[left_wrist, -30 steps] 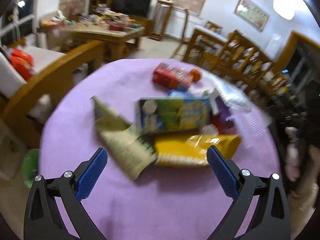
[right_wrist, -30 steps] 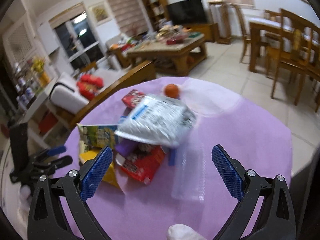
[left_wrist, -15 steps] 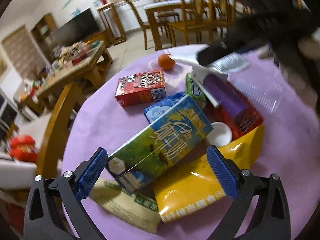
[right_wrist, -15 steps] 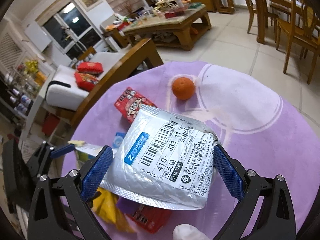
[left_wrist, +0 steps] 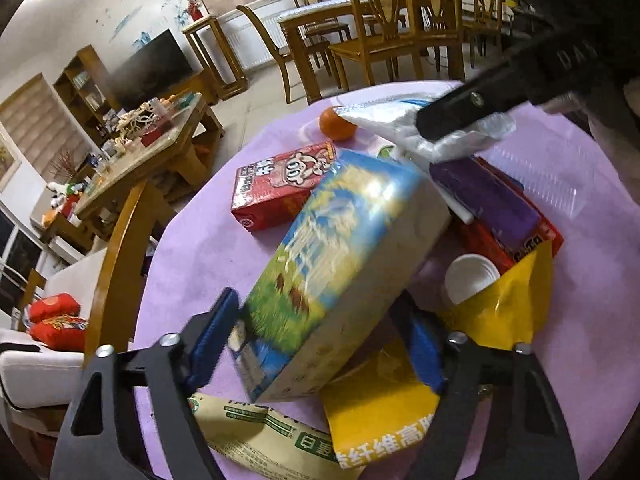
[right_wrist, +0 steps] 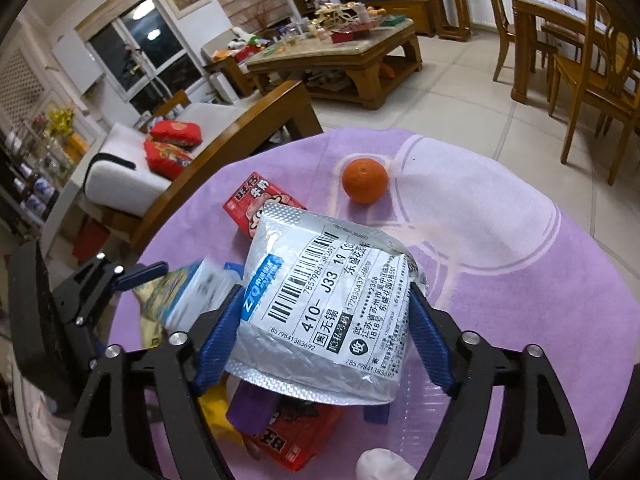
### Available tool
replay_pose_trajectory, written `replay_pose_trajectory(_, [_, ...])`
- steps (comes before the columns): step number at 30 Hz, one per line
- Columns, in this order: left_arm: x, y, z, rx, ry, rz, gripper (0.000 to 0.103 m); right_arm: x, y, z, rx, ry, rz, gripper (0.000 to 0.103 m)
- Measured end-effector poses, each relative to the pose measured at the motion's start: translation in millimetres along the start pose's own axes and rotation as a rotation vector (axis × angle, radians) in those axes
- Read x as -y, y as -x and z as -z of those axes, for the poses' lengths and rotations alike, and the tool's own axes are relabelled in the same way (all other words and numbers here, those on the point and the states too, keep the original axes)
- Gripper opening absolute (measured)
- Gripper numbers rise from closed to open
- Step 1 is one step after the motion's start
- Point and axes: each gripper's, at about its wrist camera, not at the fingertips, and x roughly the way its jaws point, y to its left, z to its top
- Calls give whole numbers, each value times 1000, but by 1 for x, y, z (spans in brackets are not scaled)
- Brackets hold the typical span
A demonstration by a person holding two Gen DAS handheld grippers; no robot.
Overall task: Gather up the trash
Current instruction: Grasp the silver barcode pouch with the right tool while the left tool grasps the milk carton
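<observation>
My left gripper (left_wrist: 320,344) is shut on a blue-green milk carton (left_wrist: 340,264) and holds it tilted above the purple round table (left_wrist: 200,248). My right gripper (right_wrist: 324,340) is shut on a silver mailer bag (right_wrist: 324,312) with a barcode label, lifted over the trash pile. The bag also shows in the left wrist view (left_wrist: 420,128). Under them lie a yellow snack bag (left_wrist: 500,312), a purple packet (left_wrist: 484,200), a red box (right_wrist: 292,436) and a beige-green packet (left_wrist: 264,436).
A red drink carton (left_wrist: 280,188), an orange (right_wrist: 364,180), a white cup (left_wrist: 470,278) and a clear plastic tray (left_wrist: 552,180) are on the table. A wooden sofa arm (left_wrist: 116,248) is left of it. Dining chairs (right_wrist: 592,60) stand behind.
Both grippers have closed: the left one on the milk carton and lifted it, the right one on the silver mailer bag.
</observation>
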Motion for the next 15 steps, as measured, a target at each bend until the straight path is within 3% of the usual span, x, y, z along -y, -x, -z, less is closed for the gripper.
replay_pose_trajectory(2, [-6, -1, 0, -4, 37, 36, 44, 6, 6, 4, 10, -12, -22, 71])
replay_pose_trajectory(3, [-7, -2, 1, -7, 64, 76, 42, 7, 9, 6, 15, -19, -35, 71])
replay_pose_trajectory(5, [-7, -4, 4, -1, 83, 116, 42, 10, 14, 10, 25, -30, -54, 69])
replay_pose_trajectory(10, [-5, -6, 5, 14, 101, 129, 42, 18, 23, 17, 48, -68, -108, 65])
replay_pose_trajectory(15, [-3, 13, 7, 83, 154, 154, 42, 17, 40, 28, 89, -79, -154, 65])
